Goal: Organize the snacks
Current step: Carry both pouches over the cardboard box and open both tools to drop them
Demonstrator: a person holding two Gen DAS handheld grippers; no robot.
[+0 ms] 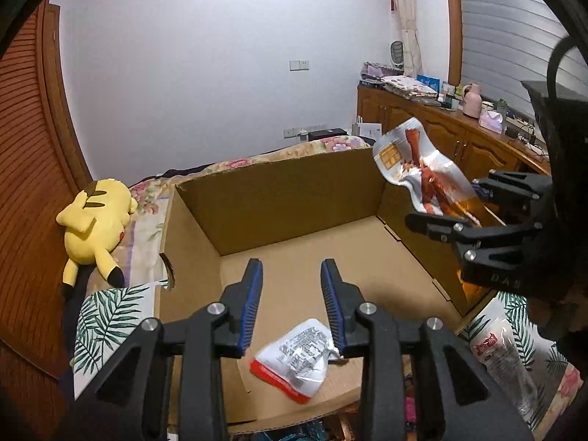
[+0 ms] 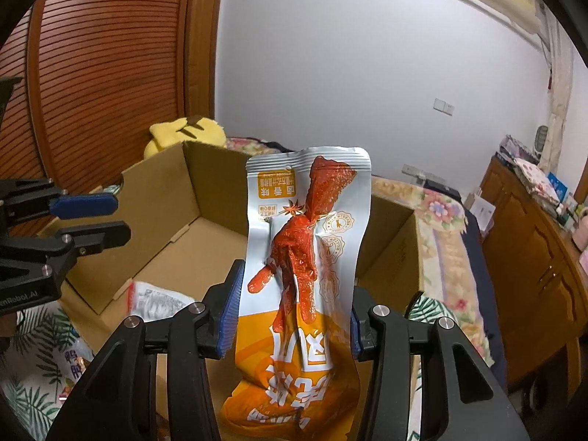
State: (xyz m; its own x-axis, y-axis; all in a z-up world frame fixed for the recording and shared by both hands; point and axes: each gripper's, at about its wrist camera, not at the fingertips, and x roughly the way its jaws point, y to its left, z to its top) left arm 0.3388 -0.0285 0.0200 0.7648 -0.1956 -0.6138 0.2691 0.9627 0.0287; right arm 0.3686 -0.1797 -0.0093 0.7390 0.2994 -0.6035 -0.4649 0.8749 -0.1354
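A bedroom with a pale wall and brown slatted doors; on the flowered bed stands an open cardboard box [image 1: 279,198], and all places below are given from this box. Above its right wall the chicken-foot snack packet [image 2: 301,268], silver and orange, stands upright between the blue pads of the right gripper [image 2: 290,316], which press on both its edges. Inside the box, on the floor at the near side, lies a white and red snack packet [image 1: 297,360]. Just over it hangs the left gripper [image 1: 292,308], jaws narrowly apart, holding nothing. Left of the box lies a yellow plush toy [image 1: 95,228]. Right of the box, outside, lies another white packet [image 1: 503,360] on a leaf-printed cloth [image 1: 106,316].
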